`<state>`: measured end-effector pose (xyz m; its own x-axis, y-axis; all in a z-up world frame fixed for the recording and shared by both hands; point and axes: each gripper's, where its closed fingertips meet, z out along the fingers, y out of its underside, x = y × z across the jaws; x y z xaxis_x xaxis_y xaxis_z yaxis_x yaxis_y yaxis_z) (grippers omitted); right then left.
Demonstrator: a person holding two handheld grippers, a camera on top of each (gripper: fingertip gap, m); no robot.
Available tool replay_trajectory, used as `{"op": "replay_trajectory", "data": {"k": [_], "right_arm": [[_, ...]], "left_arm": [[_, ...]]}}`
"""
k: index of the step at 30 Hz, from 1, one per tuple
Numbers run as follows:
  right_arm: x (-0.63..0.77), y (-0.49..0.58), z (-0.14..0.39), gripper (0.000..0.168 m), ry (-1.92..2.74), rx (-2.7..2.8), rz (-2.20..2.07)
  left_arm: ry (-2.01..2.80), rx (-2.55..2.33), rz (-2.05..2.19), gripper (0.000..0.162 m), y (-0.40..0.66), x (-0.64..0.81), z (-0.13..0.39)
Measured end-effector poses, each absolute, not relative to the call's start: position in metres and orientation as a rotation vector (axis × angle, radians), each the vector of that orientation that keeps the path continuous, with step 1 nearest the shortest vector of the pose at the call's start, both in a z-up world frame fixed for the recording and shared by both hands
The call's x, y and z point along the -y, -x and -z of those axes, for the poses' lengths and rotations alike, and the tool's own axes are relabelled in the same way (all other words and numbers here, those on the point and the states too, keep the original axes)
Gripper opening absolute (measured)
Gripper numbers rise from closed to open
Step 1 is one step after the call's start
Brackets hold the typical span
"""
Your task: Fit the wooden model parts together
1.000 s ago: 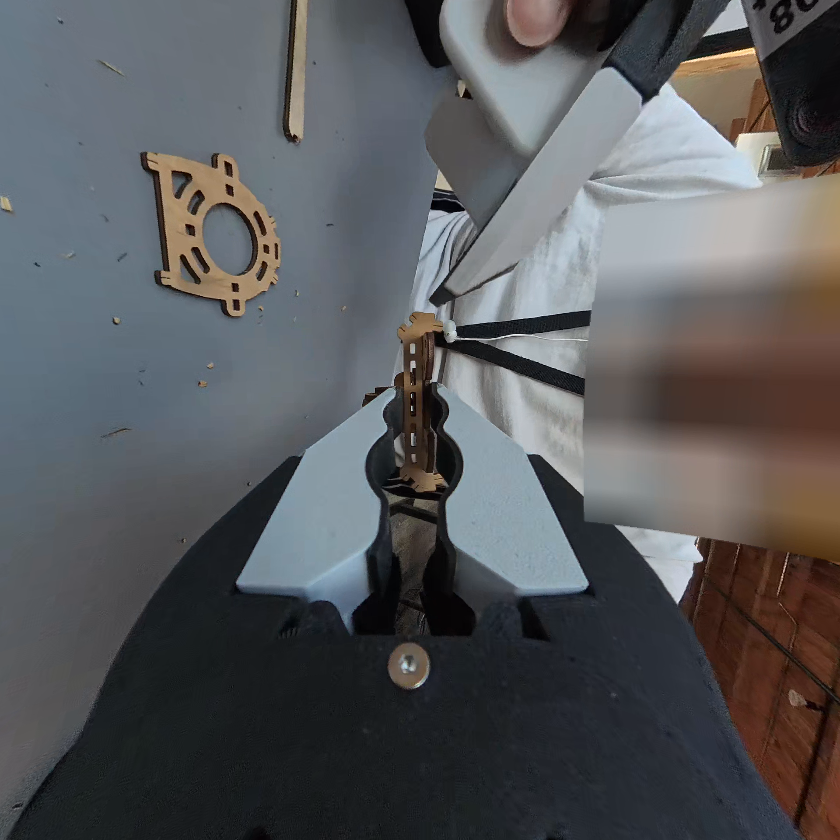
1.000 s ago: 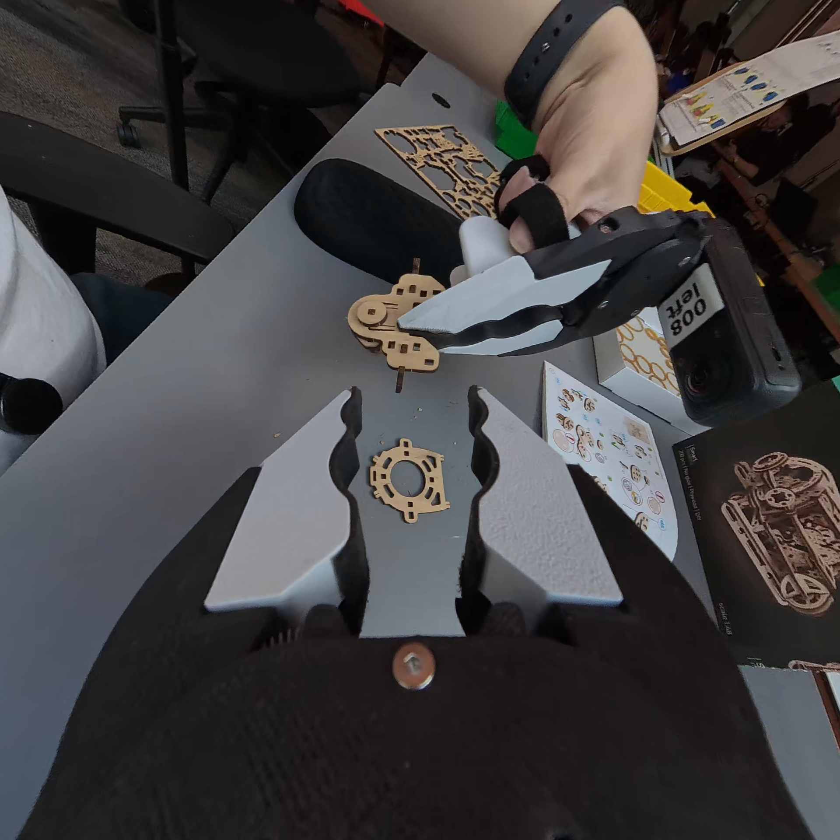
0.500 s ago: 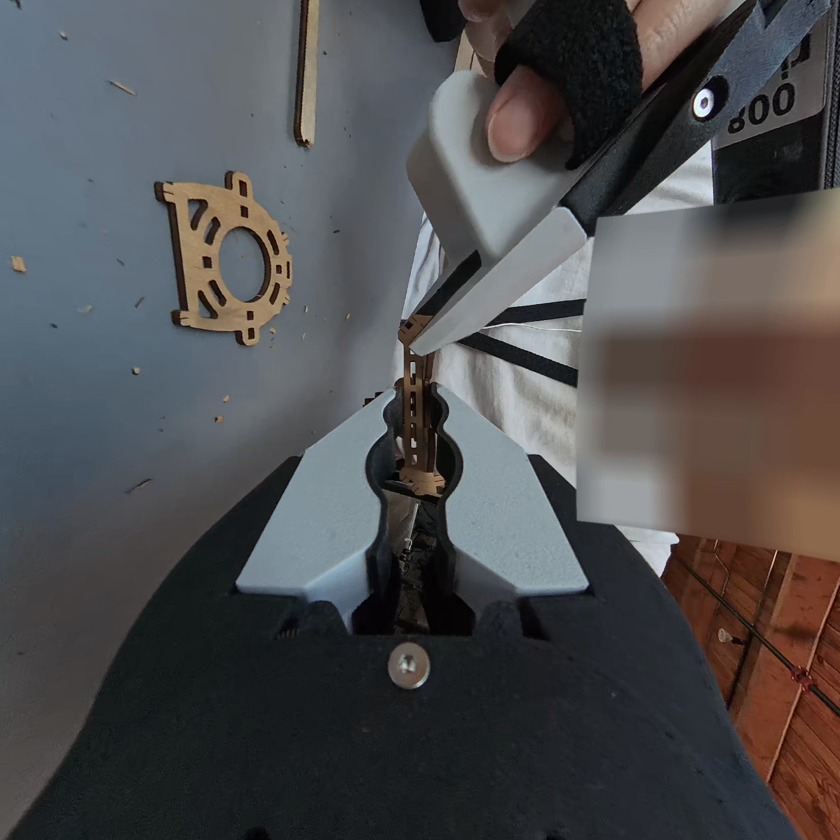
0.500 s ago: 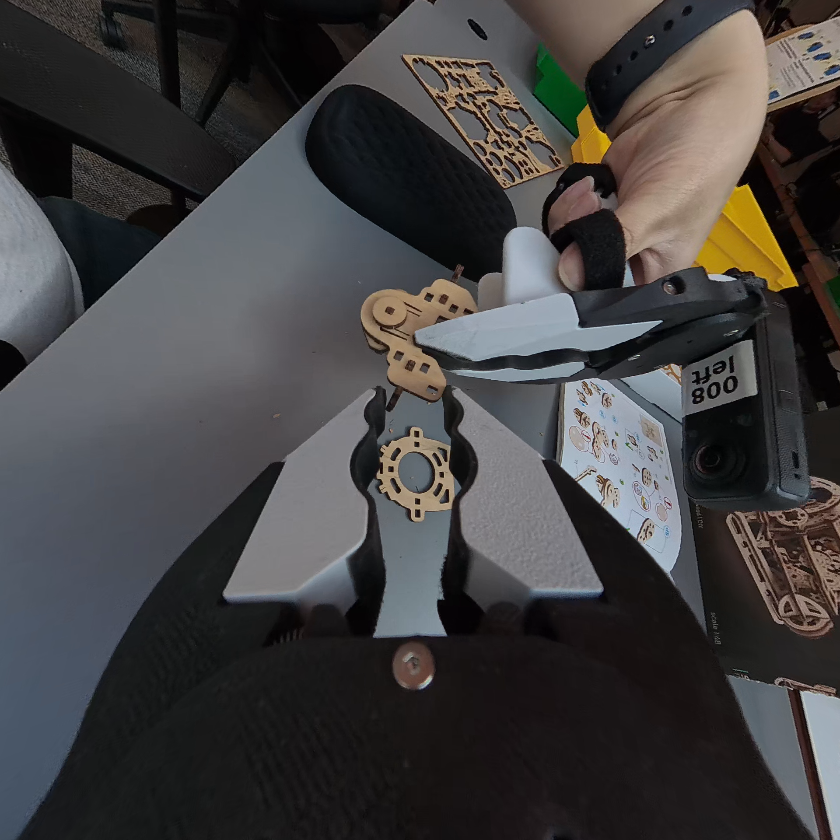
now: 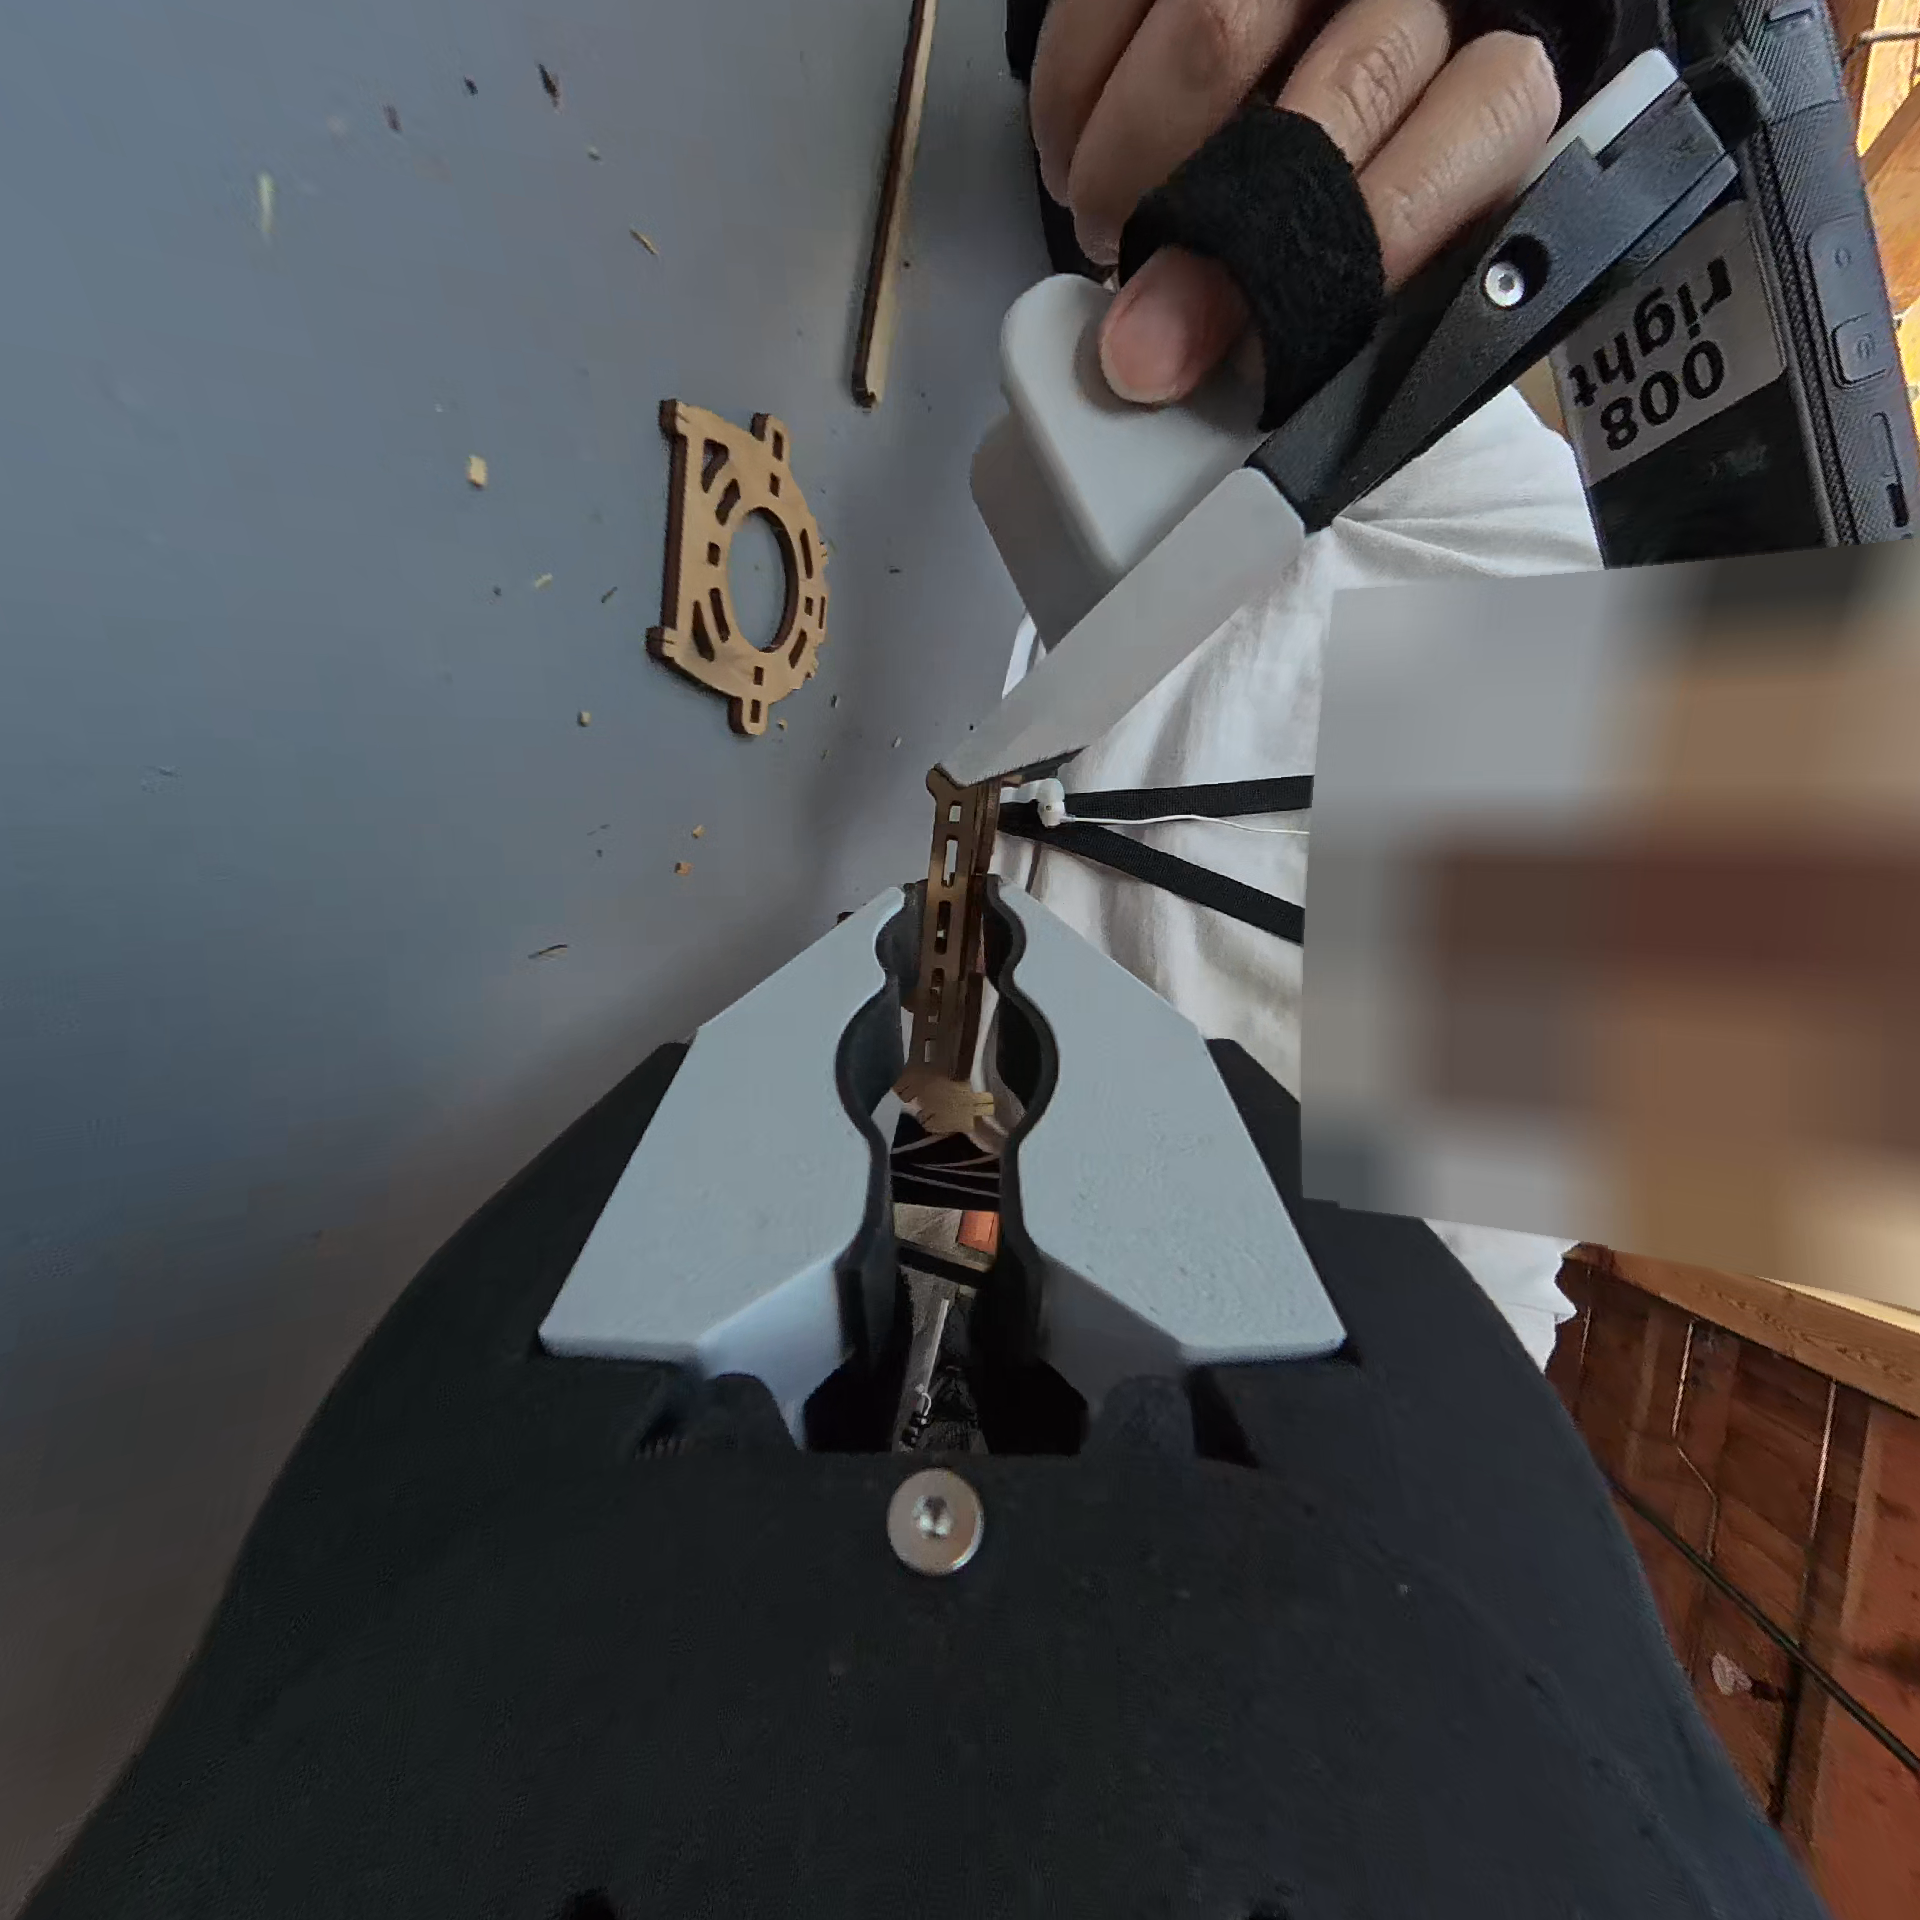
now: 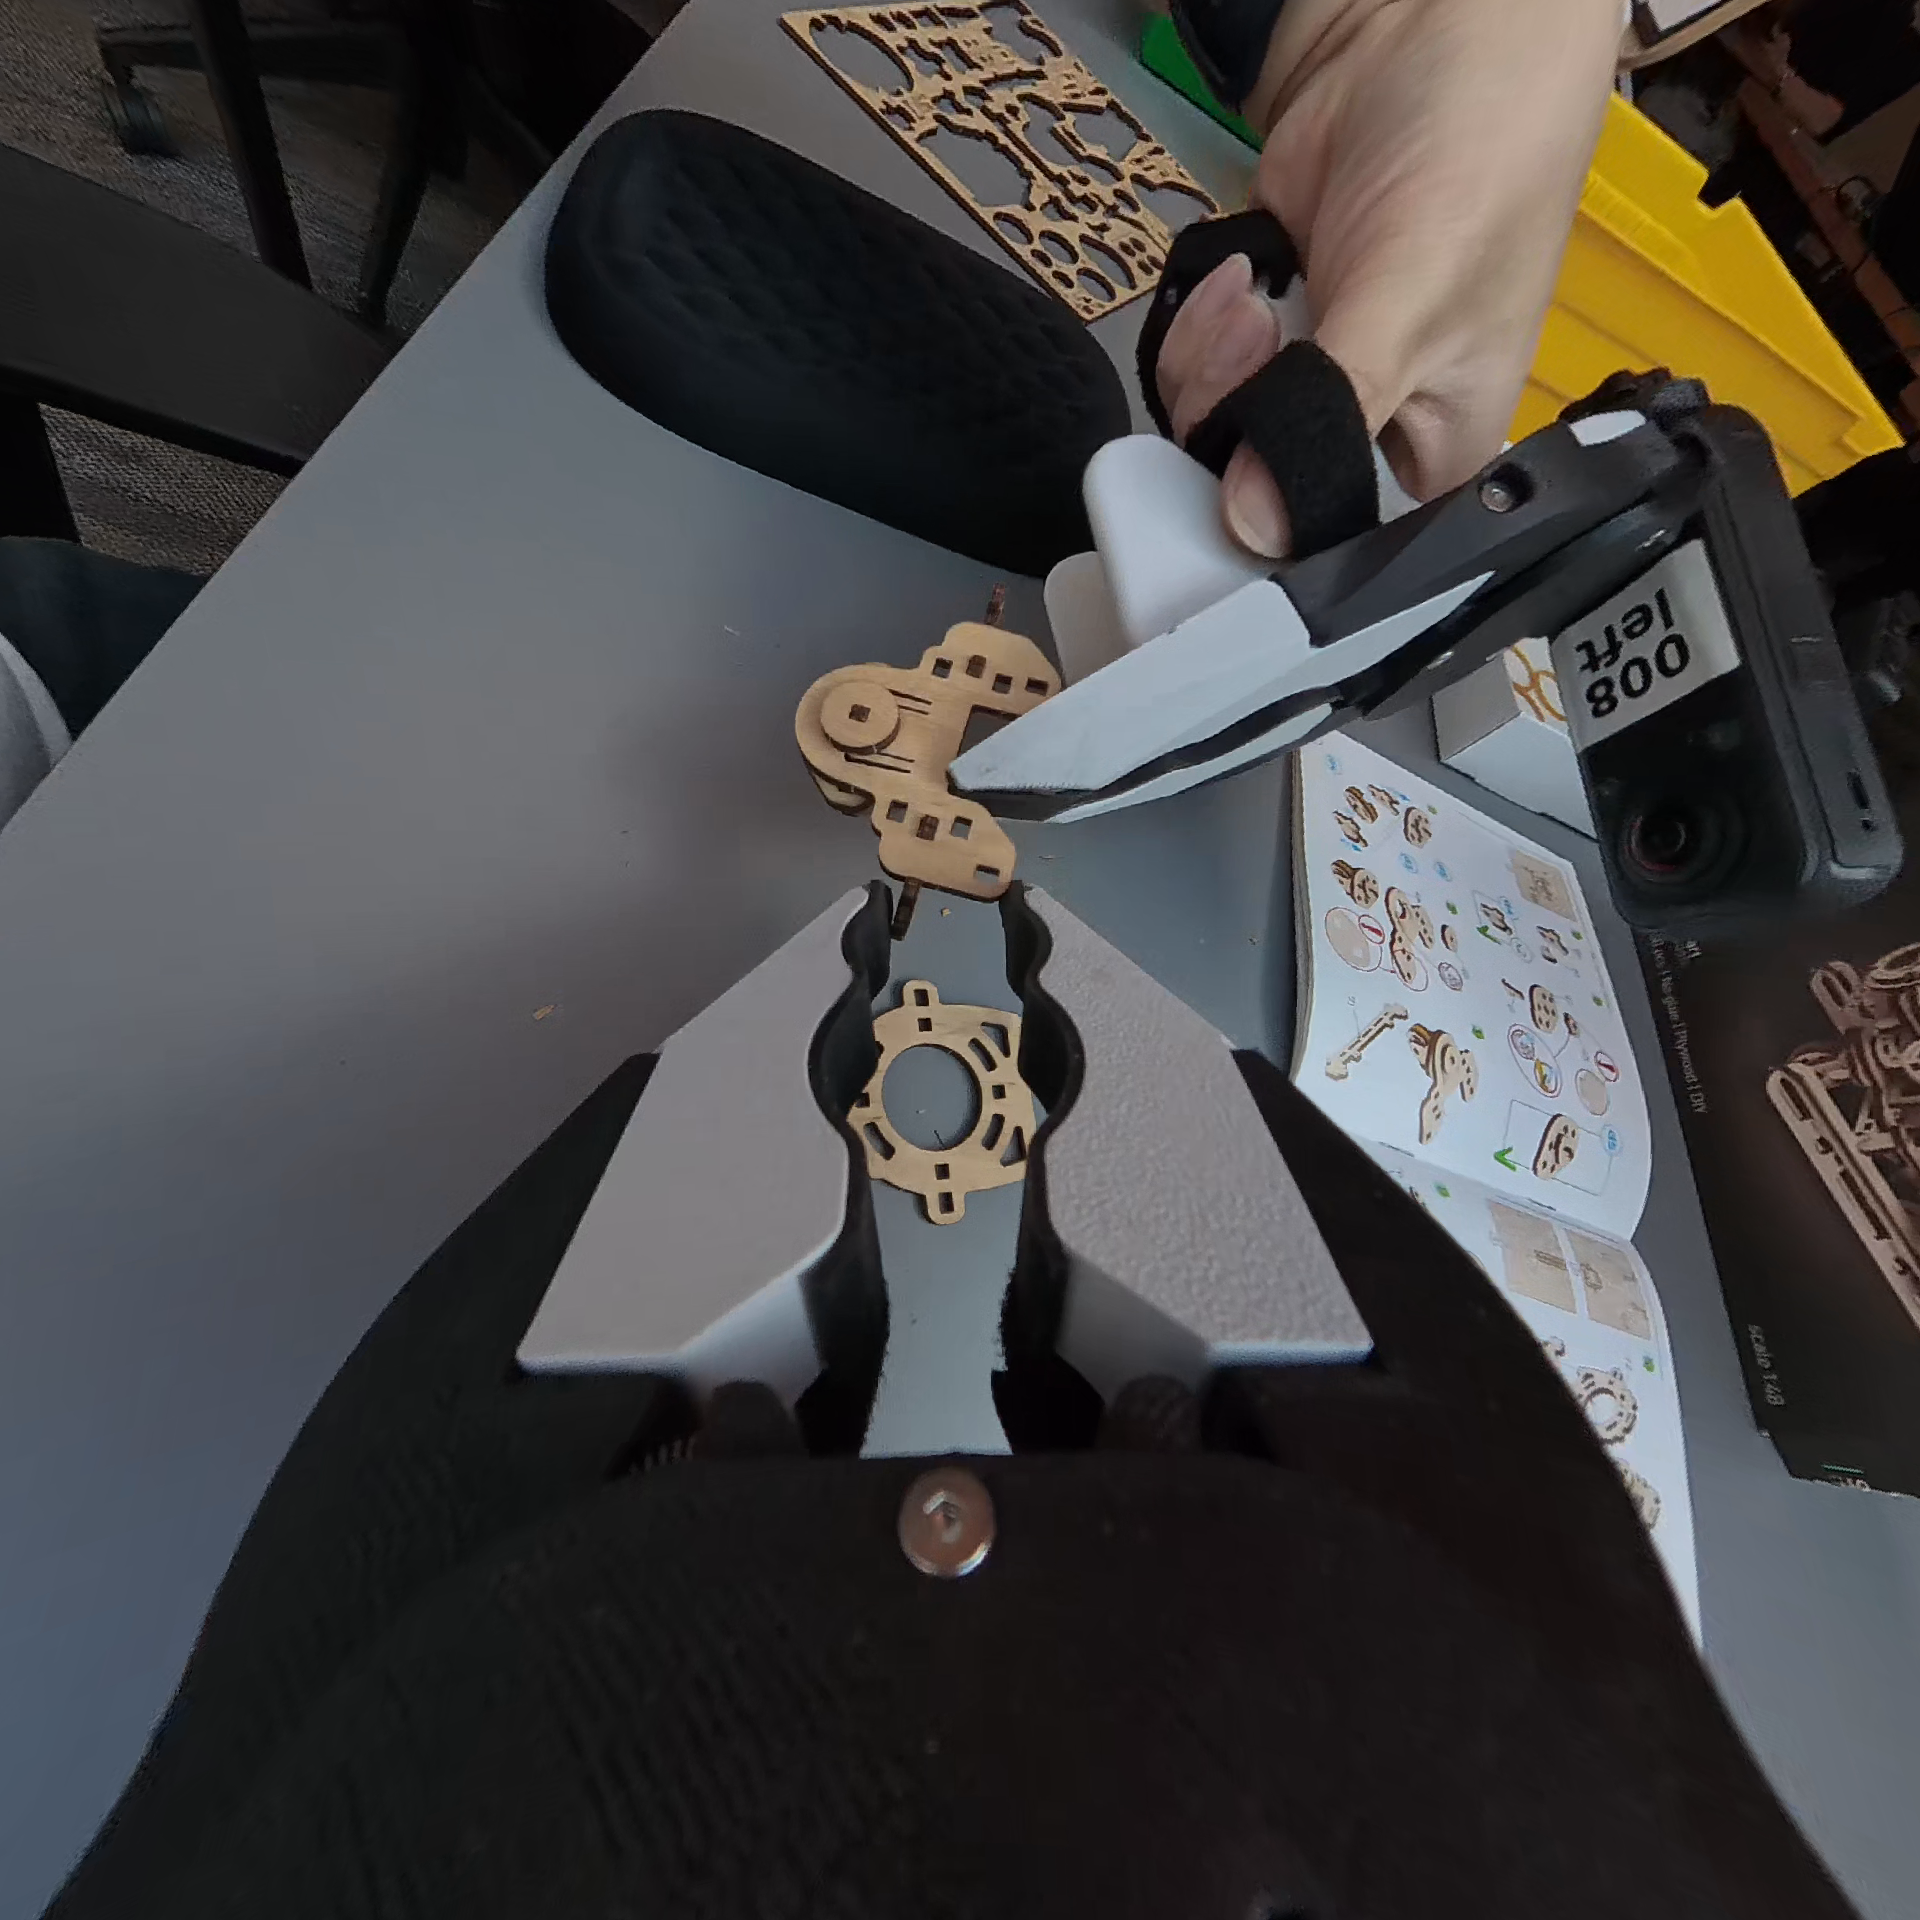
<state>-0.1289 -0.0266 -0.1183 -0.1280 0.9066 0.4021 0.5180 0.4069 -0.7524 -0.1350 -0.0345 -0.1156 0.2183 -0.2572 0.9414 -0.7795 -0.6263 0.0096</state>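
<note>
Table (image 6: 343,790): grey, specked with wood chips; its far edge is cut off in both views.

Strip (image 5: 894,197): thin wooden piece lying on the table, its upper end out of frame in the left wrist view.

Ring plate (image 6: 943,1103): flat, pale laser-cut wood with a round central hole, curved slots and small tabs on the rim. It lies flat on the table, apart from the other parts. In the right wrist view it shows through the gap of the right tool, its side edges hidden behind the pads.

Assembly (image 6: 920,743): layered plywood with square cut-outs, a round disc on one face and a dark peg through it. It is held off the table. In the left wrist view only its thin edge shows, so the shape is hard to read there.

Left tool (image 6: 961,774): closed tight on the assembly's right edge, a hand (image 6: 1382,239) on its handle.

Right tool (image 6: 940,899): jaws narrowly parted, with the tips at the assembly's lower end and peg. Whether they actually clamp it cannot be told.

Black pad (image 6: 821,332): oblong, on the far side of the table.

Fret sheet (image 6: 997,135): punched-out wooden sheet, top cut off.

Booklet (image 6: 1455,997): illustrated pages, right of the tools, partly under a dark box (image 6: 1808,1143) that runs out of frame.
</note>
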Motion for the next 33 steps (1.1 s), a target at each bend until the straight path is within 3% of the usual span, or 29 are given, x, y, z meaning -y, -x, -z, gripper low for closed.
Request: {"op": "replay_trajectory", "data": {"k": [3, 9, 15, 20, 24, 29, 33], "right_arm": [[0.023, 0.136, 0.127, 0.021, 1.329, 1.772, -0.608], [0.020, 0.139, 0.151, 0.002, 1.487, 1.809, -0.621], [0.019, 0.136, 0.156, 0.003, 1.556, 1.805, -0.622], [0.022, 0.141, 0.152, 0.004, 1.707, 1.698, -0.761], [0.023, 0.139, 0.150, 0.017, 1.743, 1.685, -0.790], [0.020, 0.114, 0.128, 0.026, 1.657, 1.725, -0.793], [0.002, 0.085, 0.143, 0.027, 1.647, 1.779, -0.700]], "left_arm": [[-2.046, 0.904, -1.397, 0.009, 0.143, 0.028, 0.126], [-2.143, 0.865, -1.425, 0.011, 0.146, 0.007, 0.140], [-2.348, 0.944, -1.498, 0.016, 0.154, -0.023, 0.133], [-2.591, 0.998, -1.606, 0.016, 0.174, -0.039, 0.114], [-2.877, 1.031, -1.589, 0.018, 0.198, -0.039, 0.104], [-3.313, 0.955, -1.440, 0.020, 0.230, -0.025, 0.097], [-3.372, 0.758, -1.512, 0.025, 0.217, 0.019, 0.099]]}}
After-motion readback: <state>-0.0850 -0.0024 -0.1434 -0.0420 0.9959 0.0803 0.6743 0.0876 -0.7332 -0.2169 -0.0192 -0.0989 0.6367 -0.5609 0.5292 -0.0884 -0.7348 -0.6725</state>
